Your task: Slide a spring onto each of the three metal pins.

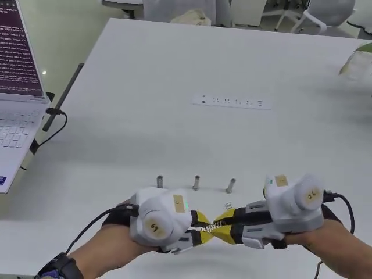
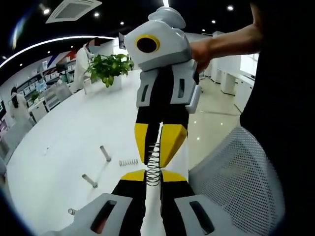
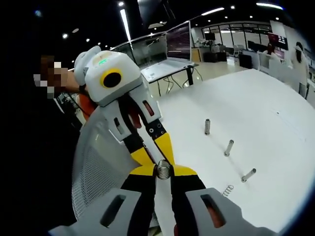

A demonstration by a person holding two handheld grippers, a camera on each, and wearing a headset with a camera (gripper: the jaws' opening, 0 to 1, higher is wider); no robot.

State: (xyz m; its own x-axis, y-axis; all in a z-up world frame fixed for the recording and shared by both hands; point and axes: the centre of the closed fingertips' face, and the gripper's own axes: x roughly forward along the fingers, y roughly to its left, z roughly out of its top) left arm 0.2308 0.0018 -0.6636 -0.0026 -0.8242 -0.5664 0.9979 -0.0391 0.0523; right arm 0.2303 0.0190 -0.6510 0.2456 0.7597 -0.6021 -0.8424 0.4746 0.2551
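Three short metal pins stand in a row on the white table: left pin [image 1: 160,181], middle pin [image 1: 196,182], and a leaning right pin [image 1: 231,185]. The pins carry no springs. One loose spring [image 1: 228,205] lies just in front of the right pin. Near the table's front edge my left gripper [image 1: 203,227] and right gripper [image 1: 218,225] meet tip to tip. A second spring [image 2: 153,162] spans both sets of yellow tips. My left gripper [image 2: 153,177] is shut on its near end. My right gripper [image 3: 163,172] pinches the other end, where the spring [image 3: 163,170] shows end-on.
An open laptop [image 1: 17,87] with a cable sits at the table's left edge. A white power strip [image 1: 232,102] lies beyond the pins. A mesh chair [image 2: 241,177] stands just off the front edge, and a potted plant [image 2: 110,66] stands at the far end.
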